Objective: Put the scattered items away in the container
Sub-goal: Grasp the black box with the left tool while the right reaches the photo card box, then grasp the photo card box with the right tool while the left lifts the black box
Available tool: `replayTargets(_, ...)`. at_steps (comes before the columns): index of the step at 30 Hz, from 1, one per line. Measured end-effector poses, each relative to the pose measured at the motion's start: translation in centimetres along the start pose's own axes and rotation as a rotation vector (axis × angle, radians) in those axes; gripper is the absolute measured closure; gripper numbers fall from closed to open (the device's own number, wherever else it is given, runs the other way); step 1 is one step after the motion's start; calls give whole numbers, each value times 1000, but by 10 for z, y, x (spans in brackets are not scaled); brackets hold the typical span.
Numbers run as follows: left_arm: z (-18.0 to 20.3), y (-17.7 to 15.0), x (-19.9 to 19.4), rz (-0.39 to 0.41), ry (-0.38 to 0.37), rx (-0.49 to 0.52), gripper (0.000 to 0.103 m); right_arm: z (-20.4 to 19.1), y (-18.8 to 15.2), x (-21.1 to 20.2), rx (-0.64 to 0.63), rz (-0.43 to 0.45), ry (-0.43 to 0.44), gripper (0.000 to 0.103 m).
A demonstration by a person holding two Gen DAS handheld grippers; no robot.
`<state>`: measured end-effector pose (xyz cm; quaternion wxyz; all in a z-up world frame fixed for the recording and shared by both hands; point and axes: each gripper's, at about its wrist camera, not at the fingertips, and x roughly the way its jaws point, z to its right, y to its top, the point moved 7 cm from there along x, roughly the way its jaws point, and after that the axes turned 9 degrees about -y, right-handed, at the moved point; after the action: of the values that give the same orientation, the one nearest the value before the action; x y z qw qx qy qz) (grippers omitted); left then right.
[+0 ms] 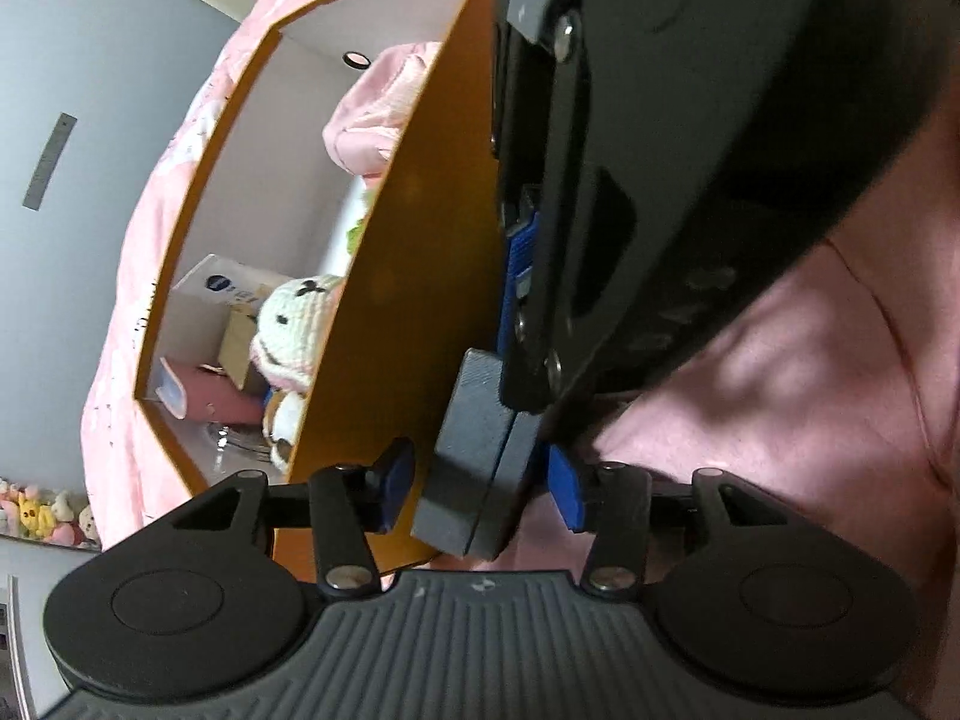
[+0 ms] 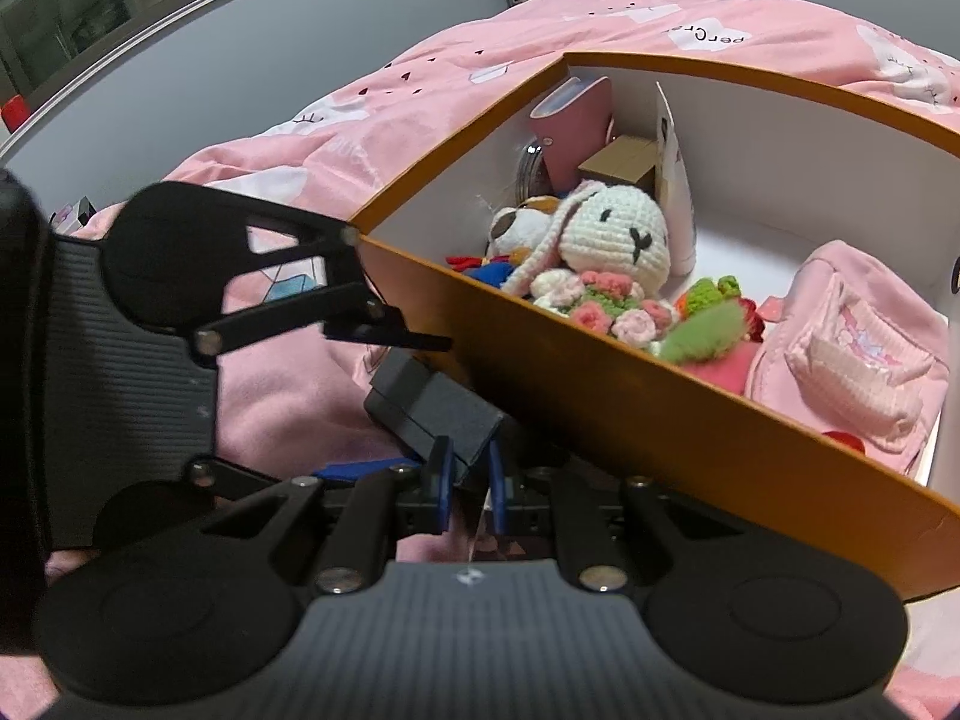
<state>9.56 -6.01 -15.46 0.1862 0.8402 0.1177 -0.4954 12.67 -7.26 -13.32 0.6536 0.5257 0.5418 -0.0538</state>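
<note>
My right fingers (image 2: pixel 470 476) are clamped on a corner of the dark grey box (image 2: pixel 429 411), just outside the orange container (image 2: pixel 600 414). My left fingers (image 1: pixel 480 495) straddle that box, released, their pads clear of it.

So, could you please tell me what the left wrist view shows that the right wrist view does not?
Only the left wrist view shows the left tongs open around the dark gray case, and a white box with a blue logo. Only the right wrist view shows the right tongs shut on that case, plus crocheted flowers. Both show the orange box, the crocheted bunny and the pink pouch.
</note>
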Motion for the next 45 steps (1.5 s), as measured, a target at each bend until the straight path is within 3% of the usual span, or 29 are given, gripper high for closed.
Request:
replayTargets(11,2,-3,-3,16,10,-78,53,14,-2,-24,16,17,-48,83)
replayTargets(13,0,-5,-6,24,5,-118,54,23,-5,-31,27,11,-74,72)
replayTargets(18,-8,-10,-20,56,-46,-265,55,54,-19,-32,89,-42,-143,56)
replayTargets(20,-11,-13,-27,69,-57,-312,55,65,-24,-27,146,-64,-144,51)
replayTargets(22,-16,-12,-34,85,-65,-356,55,72,-29,-21,191,-86,-129,37)
replayTargets(24,-16,-17,-40,110,-72,-410,55,75,-32,-12,204,-105,-127,31)
replayTargets(35,-51,-44,-80,263,-166,-810,56,88,-45,33,363,-160,21,26)
replayTargets(39,-63,-56,-84,300,-206,-964,57,88,-43,40,398,-131,51,26)
replayTargets(40,-65,-59,-85,309,-217,-996,58,87,-42,39,402,-119,62,34)
replayTargets(45,-67,-62,-93,325,-225,-1058,61,79,-41,27,381,-82,44,52)
